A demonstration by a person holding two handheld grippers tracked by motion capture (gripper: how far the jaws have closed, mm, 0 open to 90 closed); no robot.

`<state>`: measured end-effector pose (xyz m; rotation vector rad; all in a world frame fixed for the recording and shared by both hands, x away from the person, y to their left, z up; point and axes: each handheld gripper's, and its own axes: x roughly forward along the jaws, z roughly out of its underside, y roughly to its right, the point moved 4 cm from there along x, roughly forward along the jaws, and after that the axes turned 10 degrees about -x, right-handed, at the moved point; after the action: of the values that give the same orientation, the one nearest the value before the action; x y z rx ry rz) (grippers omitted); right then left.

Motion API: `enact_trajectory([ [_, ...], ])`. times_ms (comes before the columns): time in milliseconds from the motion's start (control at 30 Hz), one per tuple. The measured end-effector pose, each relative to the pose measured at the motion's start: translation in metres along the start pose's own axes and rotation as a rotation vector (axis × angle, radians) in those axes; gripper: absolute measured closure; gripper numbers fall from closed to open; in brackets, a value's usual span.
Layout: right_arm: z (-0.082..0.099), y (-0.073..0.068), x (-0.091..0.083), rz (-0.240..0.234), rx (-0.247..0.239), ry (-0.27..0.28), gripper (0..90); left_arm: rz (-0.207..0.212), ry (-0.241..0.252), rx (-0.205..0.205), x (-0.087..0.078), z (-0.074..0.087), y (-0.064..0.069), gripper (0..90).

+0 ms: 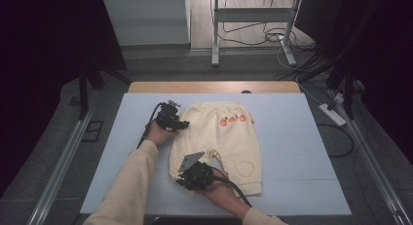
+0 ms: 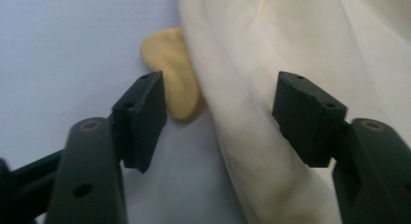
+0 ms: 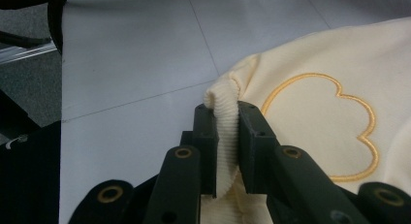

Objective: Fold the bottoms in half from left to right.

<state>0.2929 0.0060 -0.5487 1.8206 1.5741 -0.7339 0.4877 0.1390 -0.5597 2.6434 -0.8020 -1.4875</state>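
A pair of cream trousers (image 1: 219, 140) lies flat on the pale blue mat (image 1: 302, 137) that covers the table, waistband toward the far edge, the 2 legs toward the person. 3 orange patches (image 1: 232, 120) sit near the waistband, and an outlined heart (image 1: 244, 168) marks the leg on the right of the high view.

The left gripper (image 1: 184, 124) rests at the waistband's left corner. Its jaws stand spread, with the edge of the cloth (image 2: 252, 88) lying between them but not pressed by either pad; a small yellow tab (image 2: 172, 71) pokes out from under the cloth beside 1 jaw.

The right gripper (image 1: 191, 175) sits at the near hem of the left leg. Its jaws are pressed together on the ribbed cuff (image 3: 224, 136), which stands up in a fold between the pads, lifted off the mat.
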Motion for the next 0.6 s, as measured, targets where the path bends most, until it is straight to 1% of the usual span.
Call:
enact_trajectory([
  [33, 0.0, 0.0, 0.0, 0.0, 0.0, 0.0, 78.7, 0.0, 0.0, 0.0, 0.0, 0.0, 0.0, 44.8],
  [67, 0.0, -0.0002, 0.0003, 0.001, 0.002, 0.004, 78.7, 0.009, -0.005, 0.001, 0.0006, 0.0003, -0.0001, 44.8],
  [133, 0.0, -0.0001, 0.0002, 0.001, 0.001, 0.003, 78.7, 0.024, -0.008, 0.0, 0.0011, 0.0006, 0.0, 50.6],
  [167, 0.0, -0.0001, 0.0002, 0.0, 0.003, 0.004, 78.8, 0.043, -0.01, -0.007, 0.0014, 0.0007, 0.0006, 59.6],
  [233, 0.0, -0.0001, 0.0001, 0.0, 0.003, 0.003, 78.7, 0.049, -0.012, -0.006, 0.0015, 0.0008, 0.0014, 68.0],
  [267, 0.0001, -0.0002, 0.0, 0.001, 0.003, 0.003, 78.8, 0.061, -0.016, -0.007, 0.0018, 0.0009, 0.0022, 72.3],
  [300, 0.0002, -0.0002, 0.0, 0.0, 0.003, 0.004, 78.8, 0.082, -0.022, -0.007, 0.0021, 0.0012, 0.004, 75.4],
  [333, 0.0003, -0.0002, 0.0, 0.0, 0.004, 0.004, 78.8, 0.082, -0.022, -0.007, 0.0021, 0.0012, 0.004, 78.5],
  [367, 0.0003, -0.0002, 0.0, 0.0, 0.004, 0.004, 78.8, 0.086, -0.022, -0.004, 0.002, 0.0012, 0.0047, 78.5],
  [433, 0.0005, -0.0001, 0.0002, -0.004, 0.006, 0.005, 78.7, 0.088, -0.026, 0.001, 0.001, 0.0011, 0.0057, 81.3],
  [500, 0.0005, 0.0, 0.0002, -0.005, 0.006, 0.005, 78.8, 0.087, -0.026, 0.007, -0.0008, 0.001, 0.0063, 81.6],
  [600, 0.0005, 0.0, -0.0001, -0.004, 0.009, 0.005, 78.7, 0.098, -0.017, 0.001, -0.004, 0.0, 0.0062, 81.9],
])
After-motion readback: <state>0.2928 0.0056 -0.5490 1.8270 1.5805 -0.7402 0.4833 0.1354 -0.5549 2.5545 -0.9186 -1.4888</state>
